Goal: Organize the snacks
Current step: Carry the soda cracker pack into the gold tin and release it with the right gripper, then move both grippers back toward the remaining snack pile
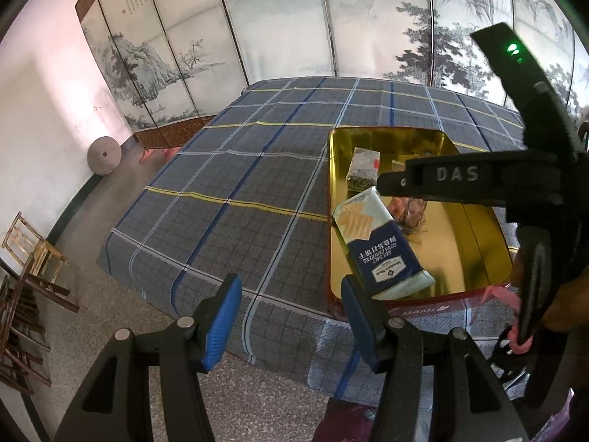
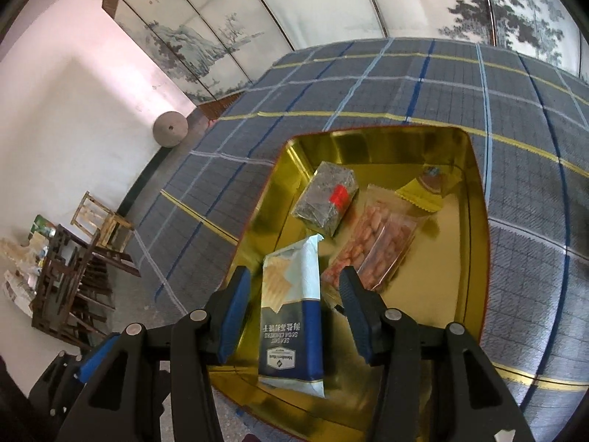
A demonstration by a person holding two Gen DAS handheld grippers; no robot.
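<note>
A gold tin tray (image 2: 452, 258) sits on the plaid cloth. In it lie a blue-and-white soda cracker pack (image 2: 292, 316), a block-shaped pack of green bits with a red sticker (image 2: 325, 199), a clear bag of peanuts (image 2: 375, 246) and a yellow packet (image 2: 423, 191). My right gripper (image 2: 294, 309) hovers over the cracker pack, its blue pads standing apart from the pack's sides. In the left wrist view the cracker pack (image 1: 383, 246) rests in the tray (image 1: 460, 243), under a black right-gripper finger (image 1: 423, 180). My left gripper (image 1: 291, 316) is open and empty, left of the tray's near corner.
The plaid cloth (image 1: 239, 184) covers a broad table with bare room left of the tray. A painted folding screen (image 1: 257, 18) stands behind it. A round stone wheel (image 1: 104, 154) leans on the wall, and wooden chairs (image 1: 33, 246) crowd the floor at the left.
</note>
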